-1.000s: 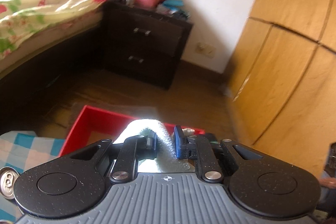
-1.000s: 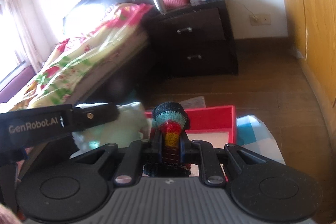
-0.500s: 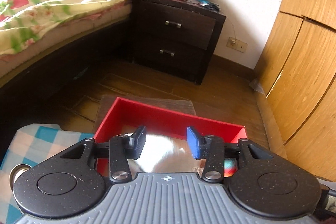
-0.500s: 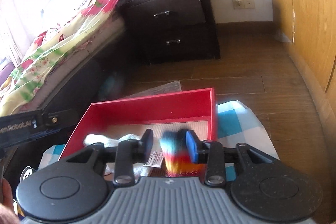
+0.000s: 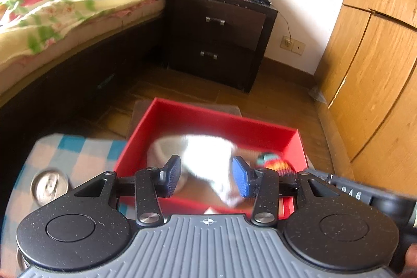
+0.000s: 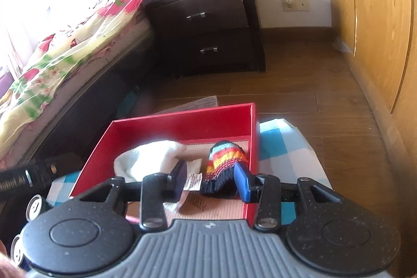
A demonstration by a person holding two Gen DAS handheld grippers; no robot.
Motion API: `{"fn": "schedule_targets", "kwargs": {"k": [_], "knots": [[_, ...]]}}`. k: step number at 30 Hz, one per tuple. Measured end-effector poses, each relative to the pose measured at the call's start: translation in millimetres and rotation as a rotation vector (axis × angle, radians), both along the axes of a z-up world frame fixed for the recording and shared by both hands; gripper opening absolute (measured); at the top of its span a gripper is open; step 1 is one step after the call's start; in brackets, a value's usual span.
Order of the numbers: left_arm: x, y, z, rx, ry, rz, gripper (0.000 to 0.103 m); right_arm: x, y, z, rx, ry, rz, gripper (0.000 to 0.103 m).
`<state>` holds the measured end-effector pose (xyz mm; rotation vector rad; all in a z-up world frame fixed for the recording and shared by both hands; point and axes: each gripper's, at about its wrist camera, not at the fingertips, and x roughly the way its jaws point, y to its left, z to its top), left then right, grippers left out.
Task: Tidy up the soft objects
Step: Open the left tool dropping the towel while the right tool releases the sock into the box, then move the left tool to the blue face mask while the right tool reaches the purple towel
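A red box point(image 5: 224, 119) point(image 6: 182, 119) sits on a blue-and-white checked cloth point(image 5: 78, 150) point(image 6: 278, 145). Inside it lie a white fluffy soft item point(image 5: 208, 155) point(image 6: 153, 155) on the left and a rainbow-striped knitted item point(image 6: 224, 163) point(image 5: 273, 163) on the right. My left gripper point(image 5: 206, 176) is open above the white item, holding nothing. My right gripper point(image 6: 211, 181) is open just above the near end of the knitted item, holding nothing. The right gripper's body shows at the right edge of the left wrist view point(image 5: 365, 197).
A metal can point(image 5: 49, 186) point(image 6: 34, 205) stands on the cloth left of the box. A bed with a floral quilt point(image 5: 65, 7) is at left, a dark nightstand point(image 5: 219, 35) behind, a wooden wardrobe point(image 5: 378, 56) at right. Wooden floor surrounds the cloth.
Both grippers opened and dropped their loads into the red box: the left let go of the white item, the right of the striped knitted item. Both then drew back a little.
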<state>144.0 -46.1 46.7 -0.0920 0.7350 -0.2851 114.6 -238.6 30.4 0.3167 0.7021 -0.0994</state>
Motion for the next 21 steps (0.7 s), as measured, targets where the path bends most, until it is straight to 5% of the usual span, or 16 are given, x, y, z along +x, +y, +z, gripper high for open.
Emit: {"fn": "schedule_targets", "kwargs": {"k": [12, 21], "knots": [[-42.6, 14.2, -3.6, -0.011, 0.051, 0.0, 0.045, -43.1, 27.0, 11.3, -0.042, 0.027, 0.083, 0.024], [-91.7, 34.6, -2.6, -0.034, 0.058, -0.009, 0.046, -100.4, 9.9, -3.1, -0.036, 0.08, 0.044, 0.031]]}}
